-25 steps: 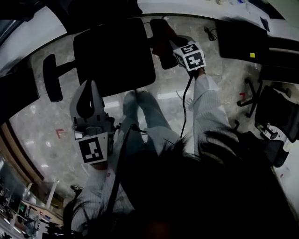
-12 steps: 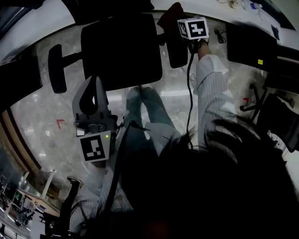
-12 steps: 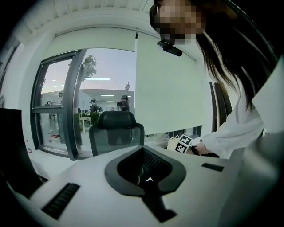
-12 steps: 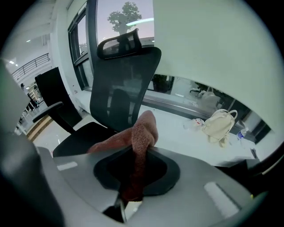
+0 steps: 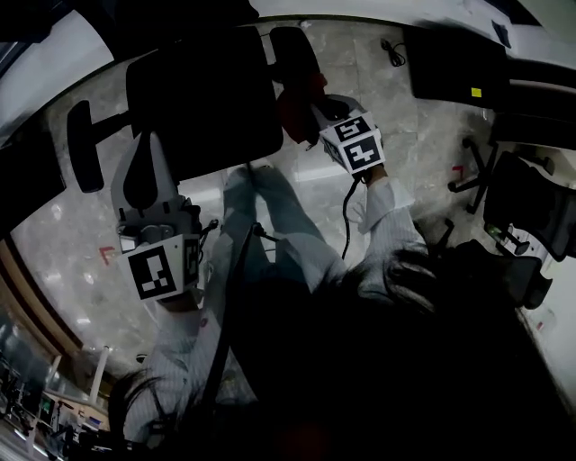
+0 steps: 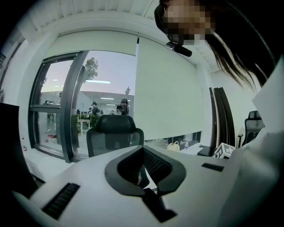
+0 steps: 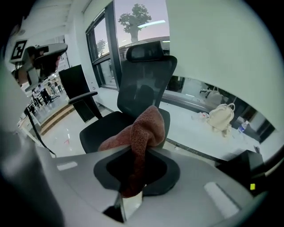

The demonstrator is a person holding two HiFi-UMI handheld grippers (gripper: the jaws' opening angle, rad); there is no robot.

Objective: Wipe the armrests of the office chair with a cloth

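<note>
The black office chair (image 5: 202, 99) stands in front of me, its left armrest (image 5: 84, 144) at the left and its right armrest (image 5: 290, 49) at the top middle. My right gripper (image 5: 304, 115) is shut on a rust-red cloth (image 5: 290, 112), which lies at the near end of the right armrest. In the right gripper view the cloth (image 7: 142, 128) bulges up out of the gripper (image 7: 137, 159), with the chair (image 7: 142, 84) behind it. My left gripper (image 5: 146, 144) hovers off the seat's near left corner, shut and holding nothing (image 6: 143, 170).
A marble floor (image 5: 63, 225) surrounds the chair. Other dark chairs (image 5: 531, 225) stand at the right and a white desk edge (image 5: 378, 13) runs along the top. A white bag (image 7: 220, 116) lies on a white ledge behind the chair. The person's legs (image 5: 270, 216) are below the seat.
The right gripper slid the cloth to the far end of the right armrest, then drew it back to the near end. The left gripper stayed by the seat.
</note>
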